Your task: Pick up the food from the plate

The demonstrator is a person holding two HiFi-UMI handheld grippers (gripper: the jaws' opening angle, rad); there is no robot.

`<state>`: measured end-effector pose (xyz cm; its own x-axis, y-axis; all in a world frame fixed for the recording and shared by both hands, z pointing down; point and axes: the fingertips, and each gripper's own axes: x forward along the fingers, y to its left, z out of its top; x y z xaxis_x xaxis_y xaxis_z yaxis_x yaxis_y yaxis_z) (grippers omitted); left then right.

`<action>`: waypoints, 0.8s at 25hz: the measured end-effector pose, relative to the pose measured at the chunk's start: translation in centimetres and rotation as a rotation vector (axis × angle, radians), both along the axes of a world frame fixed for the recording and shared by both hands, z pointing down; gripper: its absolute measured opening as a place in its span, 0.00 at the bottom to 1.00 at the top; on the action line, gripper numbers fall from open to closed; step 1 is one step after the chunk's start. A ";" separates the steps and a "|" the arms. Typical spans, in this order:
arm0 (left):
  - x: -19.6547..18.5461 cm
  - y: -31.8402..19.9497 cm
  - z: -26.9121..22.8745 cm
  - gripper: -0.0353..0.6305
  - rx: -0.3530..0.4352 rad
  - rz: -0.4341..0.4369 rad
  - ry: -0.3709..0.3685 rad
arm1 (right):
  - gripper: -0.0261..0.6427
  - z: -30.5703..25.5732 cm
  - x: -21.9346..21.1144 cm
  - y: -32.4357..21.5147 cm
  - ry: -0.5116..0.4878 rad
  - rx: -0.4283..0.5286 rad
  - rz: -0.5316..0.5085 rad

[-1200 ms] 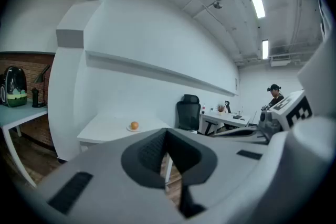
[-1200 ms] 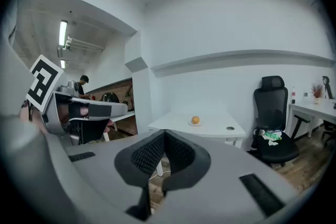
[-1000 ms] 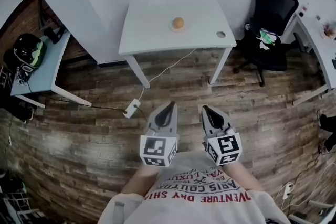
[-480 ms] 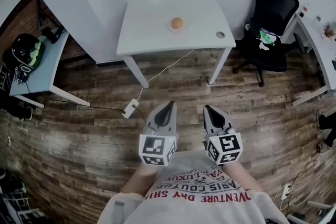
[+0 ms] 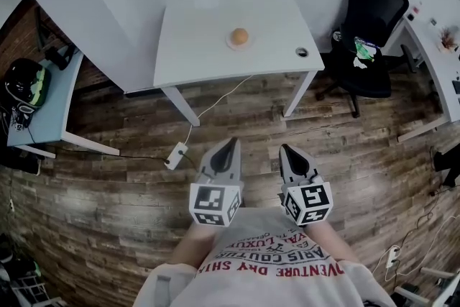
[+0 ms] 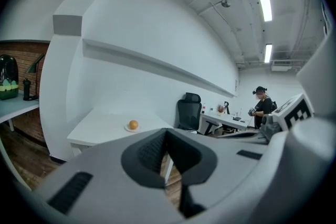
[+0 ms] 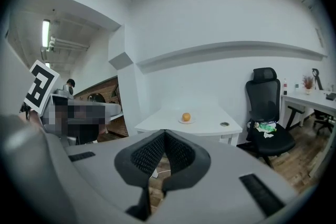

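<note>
"Ahead of the left tongs [image 5: 231, 144] and right tongs [image 5: 286, 149], where is the food [image 5: 239, 35] sitting?"

"It is resting on the plate [image 5: 239, 46] on the table [image 5: 194, 47], well beyond the tips. Both pairs are hanging closed, gripping nothing."

"What is the approach requiring?"

"Closing the distance first, then opening one pair before lowering around the food, clear of the plate's rim."

"Is writing showing?"

"Shirt [image 5: 277, 271] print, upside down, is partly reading 'VENTURE DAY'."
</note>
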<state>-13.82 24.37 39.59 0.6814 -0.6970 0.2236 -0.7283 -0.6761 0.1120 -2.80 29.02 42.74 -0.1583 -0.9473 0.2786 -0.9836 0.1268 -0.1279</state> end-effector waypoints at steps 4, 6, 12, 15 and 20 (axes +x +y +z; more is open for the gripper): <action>-0.2 -4.6 -0.4 0.06 -0.003 0.033 0.002 | 0.06 -0.5 -0.2 -4.2 0.005 -0.006 0.036; -0.6 -7.0 -0.5 0.06 -0.005 0.047 0.004 | 0.06 -0.7 -0.7 -6.5 0.009 -0.008 0.048; -2.3 -14.9 -0.6 0.06 0.000 0.066 0.017 | 0.06 -0.5 -2.5 -13.7 0.020 -0.015 0.076; -3.1 -18.2 -0.7 0.06 0.001 0.075 0.020 | 0.06 -0.5 -3.4 -16.8 0.028 -0.017 0.078; -3.5 -22.4 0.1 0.06 -0.020 0.081 0.023 | 0.06 0.3 -4.0 -20.7 0.033 -0.045 0.076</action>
